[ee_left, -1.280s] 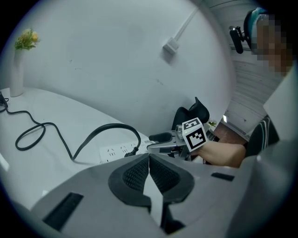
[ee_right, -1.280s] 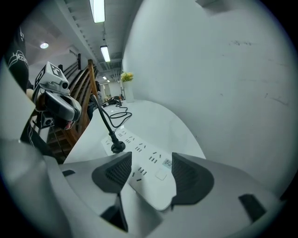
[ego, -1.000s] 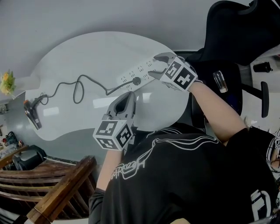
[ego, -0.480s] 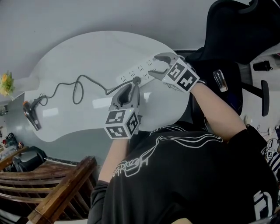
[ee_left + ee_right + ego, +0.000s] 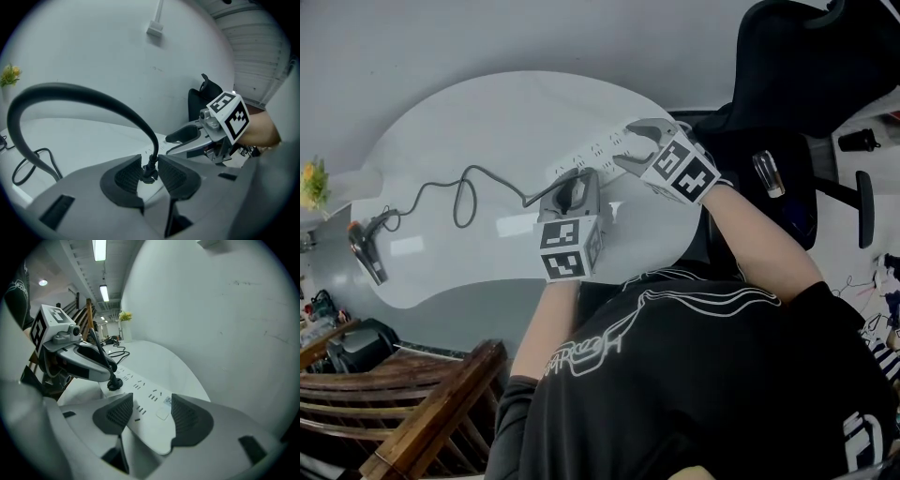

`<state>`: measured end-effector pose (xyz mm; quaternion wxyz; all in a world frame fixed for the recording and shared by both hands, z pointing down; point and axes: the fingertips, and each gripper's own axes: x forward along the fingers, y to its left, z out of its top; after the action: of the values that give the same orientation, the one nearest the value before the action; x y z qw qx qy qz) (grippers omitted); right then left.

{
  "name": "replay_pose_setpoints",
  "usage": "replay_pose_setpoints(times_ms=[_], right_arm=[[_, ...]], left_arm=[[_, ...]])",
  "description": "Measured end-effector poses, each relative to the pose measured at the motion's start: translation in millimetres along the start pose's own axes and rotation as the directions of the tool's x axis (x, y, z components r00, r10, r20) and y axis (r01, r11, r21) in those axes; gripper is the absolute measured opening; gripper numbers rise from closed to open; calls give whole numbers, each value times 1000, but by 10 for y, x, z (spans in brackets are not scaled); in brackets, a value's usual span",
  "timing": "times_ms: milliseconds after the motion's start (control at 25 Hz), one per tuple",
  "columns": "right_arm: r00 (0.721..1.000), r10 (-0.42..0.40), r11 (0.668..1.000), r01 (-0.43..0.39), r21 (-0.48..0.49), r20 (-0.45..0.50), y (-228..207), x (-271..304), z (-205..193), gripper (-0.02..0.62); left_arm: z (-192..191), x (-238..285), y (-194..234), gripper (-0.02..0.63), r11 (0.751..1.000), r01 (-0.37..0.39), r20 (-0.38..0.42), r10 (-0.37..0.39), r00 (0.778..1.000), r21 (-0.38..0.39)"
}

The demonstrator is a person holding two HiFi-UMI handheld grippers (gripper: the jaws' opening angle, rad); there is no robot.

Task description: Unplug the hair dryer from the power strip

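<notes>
A white power strip (image 5: 598, 150) lies on the white table (image 5: 506, 103). A black plug (image 5: 149, 175) sits in it. Its cord (image 5: 467, 190) runs left to the hair dryer (image 5: 364, 251) at the table's left edge. My left gripper (image 5: 575, 184) has come down over the plug, and its jaws are opening. The plug stands between the pads (image 5: 125, 176), which do not press on it. My right gripper (image 5: 628, 142) straddles the strip's right end. In the right gripper view its pads (image 5: 187, 419) sit against both long edges of the power strip (image 5: 146, 401).
A black office chair (image 5: 797, 94) stands behind the table at the right. A wooden chair (image 5: 422, 403) is at the lower left, beside the person's body. Yellow flowers (image 5: 314, 178) show at the far left. The wall rises close behind the table.
My left gripper has moved forward and down from the table's near edge to the plug, and its shut jaws have opened around it. My right gripper has stayed on the strip.
</notes>
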<state>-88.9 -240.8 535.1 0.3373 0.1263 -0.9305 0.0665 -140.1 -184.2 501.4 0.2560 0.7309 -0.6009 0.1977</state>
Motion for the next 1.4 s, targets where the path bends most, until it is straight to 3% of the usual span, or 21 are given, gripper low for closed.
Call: replay_pose_setpoints(times_ms=[360,800,1120,1240,1400], right_arm=[[1000,-20,1000,20,24,1,2,-5,0,224],[1000,-6,1000,6,27,0,29,-15,-4,224],[999,4,1000,-3,11,-48,43,-7,-17,224],[997,16,1000,-16,3,-70,46,4,-15,222],[998,5,1000,-4,6,-63,42,-1,-13,221]], left_arm=[[16,33,-30,63,996,-10,-9,11,1000,86],[24,14,-43,44,986,57,-47,-50,998,156],[21,6,-117,40,943,45,-96,-14,995,329],[18,7,-109,40,948,66,-100,-36,994,312],[33,17,-55,40,978,90,-95,-73,993,190]])
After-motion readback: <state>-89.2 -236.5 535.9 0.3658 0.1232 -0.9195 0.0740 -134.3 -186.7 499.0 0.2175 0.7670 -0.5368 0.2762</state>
